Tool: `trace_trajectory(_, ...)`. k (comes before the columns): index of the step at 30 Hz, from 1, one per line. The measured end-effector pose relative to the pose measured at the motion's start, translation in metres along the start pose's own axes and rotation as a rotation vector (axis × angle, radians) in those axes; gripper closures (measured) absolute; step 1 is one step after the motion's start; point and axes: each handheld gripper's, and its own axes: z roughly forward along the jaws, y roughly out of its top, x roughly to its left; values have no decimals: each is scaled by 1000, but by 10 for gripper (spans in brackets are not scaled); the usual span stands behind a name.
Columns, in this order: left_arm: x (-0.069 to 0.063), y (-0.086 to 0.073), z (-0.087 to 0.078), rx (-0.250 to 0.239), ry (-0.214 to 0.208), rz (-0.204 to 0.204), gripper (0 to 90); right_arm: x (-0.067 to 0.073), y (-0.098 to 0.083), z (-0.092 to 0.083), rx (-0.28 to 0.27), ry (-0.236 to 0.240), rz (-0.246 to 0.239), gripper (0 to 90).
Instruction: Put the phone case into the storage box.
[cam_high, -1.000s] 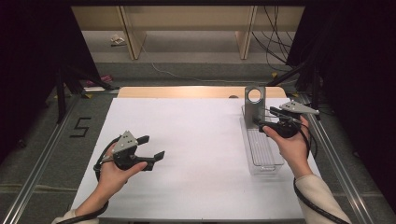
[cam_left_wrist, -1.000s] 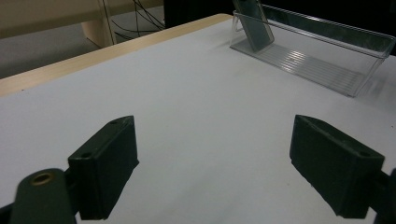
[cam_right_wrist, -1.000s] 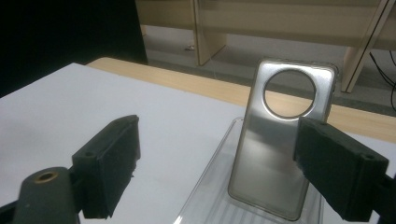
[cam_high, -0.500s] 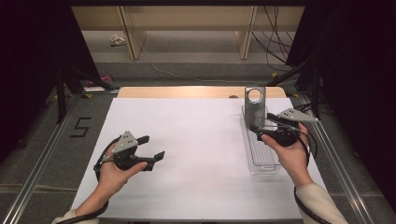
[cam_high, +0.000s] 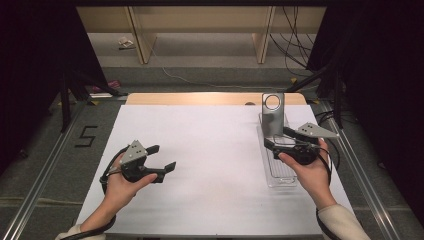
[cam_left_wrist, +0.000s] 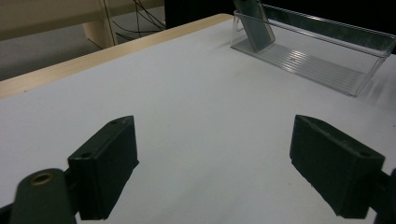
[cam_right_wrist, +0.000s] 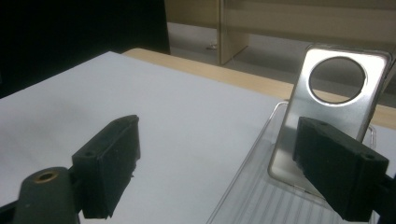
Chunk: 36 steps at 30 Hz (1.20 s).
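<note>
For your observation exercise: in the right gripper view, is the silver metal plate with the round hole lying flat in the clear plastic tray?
No, the silver metal plate with the round hole stands tilted up against the end wall of the clear plastic tray.

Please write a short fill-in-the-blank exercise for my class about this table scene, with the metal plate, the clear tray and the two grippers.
1. The metal plate leans at the far end of the clear ____.
2. Near its top, the plate has a cut-out shaped like a ____.
3. The jaws of the left gripper stand ____, with nothing between them.
4. The right gripper hovers over the tray, and its jaws are ____.

Missing words: tray; circle; open; open
</note>
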Motion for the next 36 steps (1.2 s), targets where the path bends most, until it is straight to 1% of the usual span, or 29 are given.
trace_trajectory(6, -1, 0, 0, 5, -2, 3, 148, 6, -6, -5, 5, 10, -9, 162)
trace_trajectory(10, -1, 0, 0, 3, -2, 3, 148, 7, -7, -8, -4, 14, -10, 162)
trace_trajectory(26, 0, 0, 0, 1, -3, 2, 148, 13, -22, -19, 4, 48, -40, 161)
trace_trajectory(36, 0, 0, 0, 2, -3, 1, 148, 16, -26, -23, -5, 55, -49, 162)
